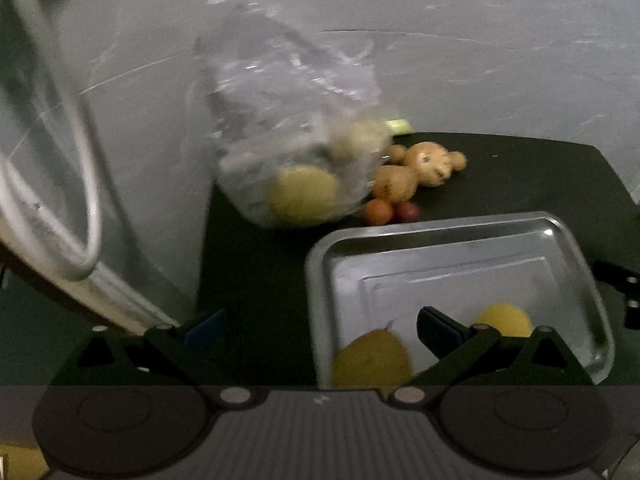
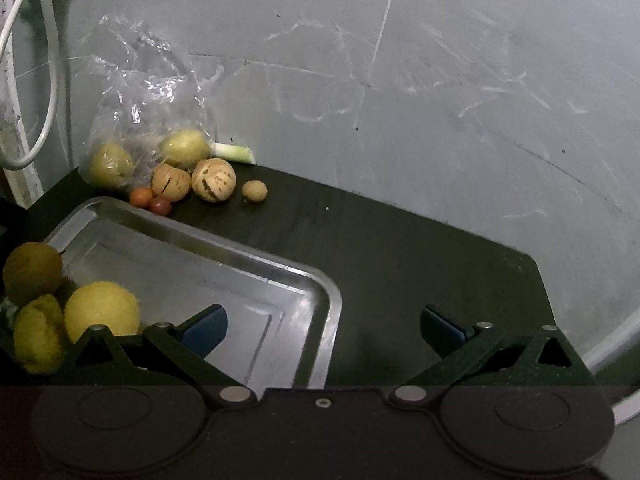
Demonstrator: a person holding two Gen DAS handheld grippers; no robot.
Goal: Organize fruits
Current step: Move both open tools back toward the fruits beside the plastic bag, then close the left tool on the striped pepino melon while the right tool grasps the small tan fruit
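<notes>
Fruits partly moved: 3 yellow ones (image 2: 100, 308) in tray (image 2: 256, 264), both grippers (image 2: 322, 326) wide & empty, next w/ bag (image 2: 136, 120) fruit or loose pile (image 2: 212, 180)

One metal tray (image 2: 256, 272) on the dark table (image 2: 400, 264). Three yellow fruits (image 2: 100, 310) at the tray's left end. One clear plastic bag (image 2: 136, 92) at the table's far left corner, two yellow-green fruits (image 2: 186, 148) inside. Beside it: two tan cracked fruits (image 2: 213, 180), one small tan fruit (image 2: 254, 191), two small red-orange fruits (image 2: 161, 205). One pale green stalk (image 2: 234, 153) at the far edge.
</notes>
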